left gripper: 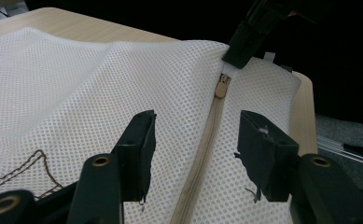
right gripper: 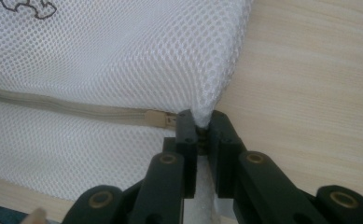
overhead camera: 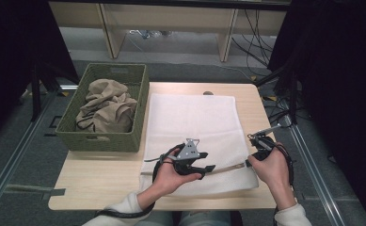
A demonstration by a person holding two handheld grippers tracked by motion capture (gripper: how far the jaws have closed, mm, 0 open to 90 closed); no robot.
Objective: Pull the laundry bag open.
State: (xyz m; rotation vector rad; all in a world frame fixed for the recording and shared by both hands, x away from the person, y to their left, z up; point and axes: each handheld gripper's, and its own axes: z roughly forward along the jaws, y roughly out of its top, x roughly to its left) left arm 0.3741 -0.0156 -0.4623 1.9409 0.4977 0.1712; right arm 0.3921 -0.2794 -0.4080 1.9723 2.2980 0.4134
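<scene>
Right tongs pinch the corner of the white mesh zip-up laundry bag flat on the bench. Left tongs spread astride the beige zipper (pull untouched). Likely next: grab the pull, unzip.

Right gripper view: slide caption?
Right gripper pinches mesh bag edge beside closed zipper's slider.

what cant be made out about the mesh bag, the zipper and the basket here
- Mesh bag, high view: whether anything is inside; the weave hides it.
- Zipper pull, right gripper view: its tab, behind the right gripper fingers pinching the bag's edge.
- Basket, high view: whatever lies under the tan cloth.
- Embroidery, left gripper view: cut off by the frame edge.
</scene>
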